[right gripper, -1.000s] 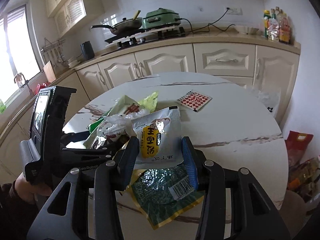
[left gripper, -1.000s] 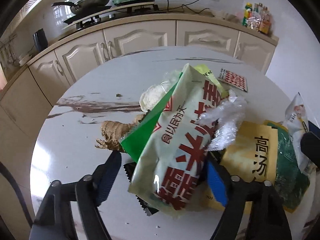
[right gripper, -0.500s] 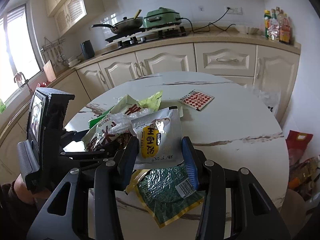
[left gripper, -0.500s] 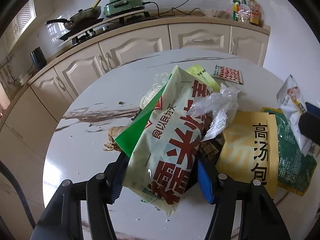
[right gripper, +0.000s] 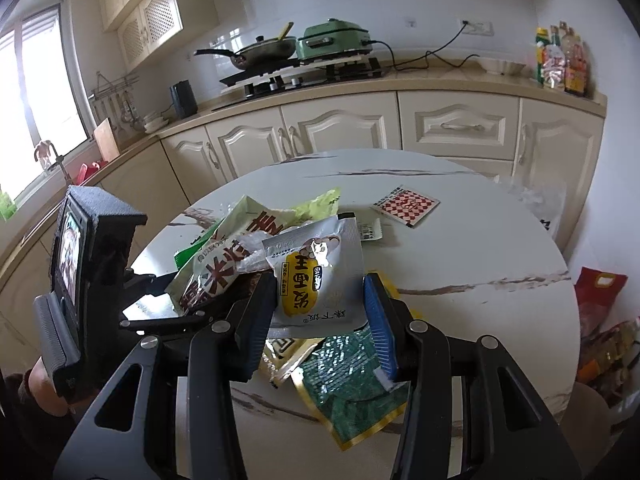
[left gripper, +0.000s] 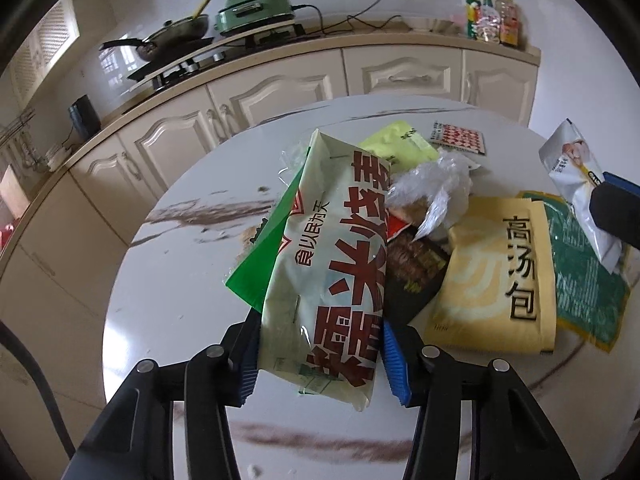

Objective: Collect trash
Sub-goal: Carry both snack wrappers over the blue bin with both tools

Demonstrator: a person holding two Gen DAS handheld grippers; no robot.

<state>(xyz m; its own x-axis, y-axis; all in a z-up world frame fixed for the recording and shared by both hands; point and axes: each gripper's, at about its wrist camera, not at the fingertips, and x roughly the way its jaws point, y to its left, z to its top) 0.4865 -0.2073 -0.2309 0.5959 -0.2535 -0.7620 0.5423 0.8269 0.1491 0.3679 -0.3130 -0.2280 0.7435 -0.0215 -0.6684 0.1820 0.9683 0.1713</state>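
Left wrist: ribbed blue jaws closing on a glossy cream wrapper (left gripper: 324,276); right jaws clamp a crinkled silver pouch (right gripper: 320,280).

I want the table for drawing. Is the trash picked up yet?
Not yet. Nothing looks cleared away. The left gripper is closing on the big pale bag, and the right gripper holds a silver packet. The yellow packet, green packet and checkered packet remain.
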